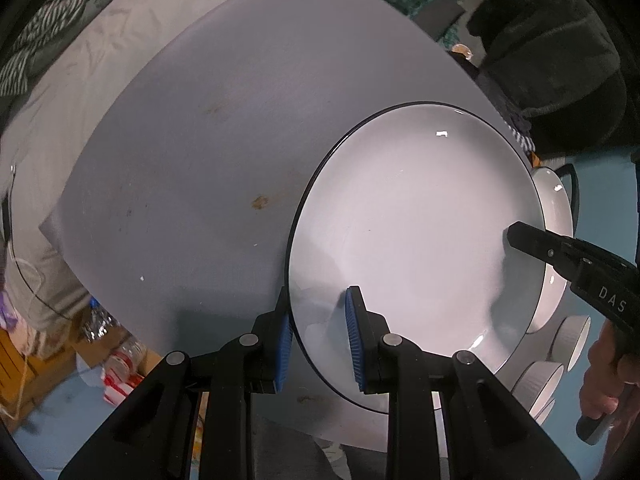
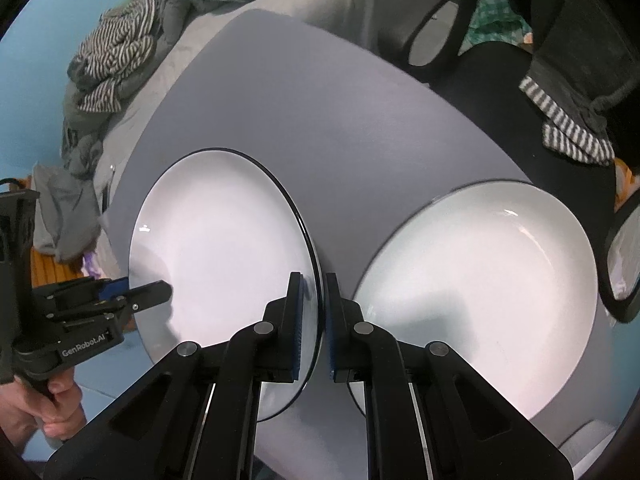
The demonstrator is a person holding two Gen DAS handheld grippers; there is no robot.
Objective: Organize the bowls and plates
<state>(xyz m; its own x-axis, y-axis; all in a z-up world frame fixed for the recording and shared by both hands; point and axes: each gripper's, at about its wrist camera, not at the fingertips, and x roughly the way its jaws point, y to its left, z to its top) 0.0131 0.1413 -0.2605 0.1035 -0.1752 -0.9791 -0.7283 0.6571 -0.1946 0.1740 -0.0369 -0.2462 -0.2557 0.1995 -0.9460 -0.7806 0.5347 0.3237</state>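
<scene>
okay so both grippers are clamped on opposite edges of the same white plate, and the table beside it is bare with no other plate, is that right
Not quite. Both the left gripper and the right gripper do clamp opposite edges of the held plate, but the right wrist view shows a second white plate lying on the table beside it.

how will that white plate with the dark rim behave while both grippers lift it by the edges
The white dark-rimmed plate looks rigid, so it should not flex. Its glossy glaze may slip in the rim-only pinches. Probably ceramic, so likely to break if dropped.

Glossy white glazed plate (thin dark rim) over a matt, stained grey table; ribbed blue pads.
</scene>
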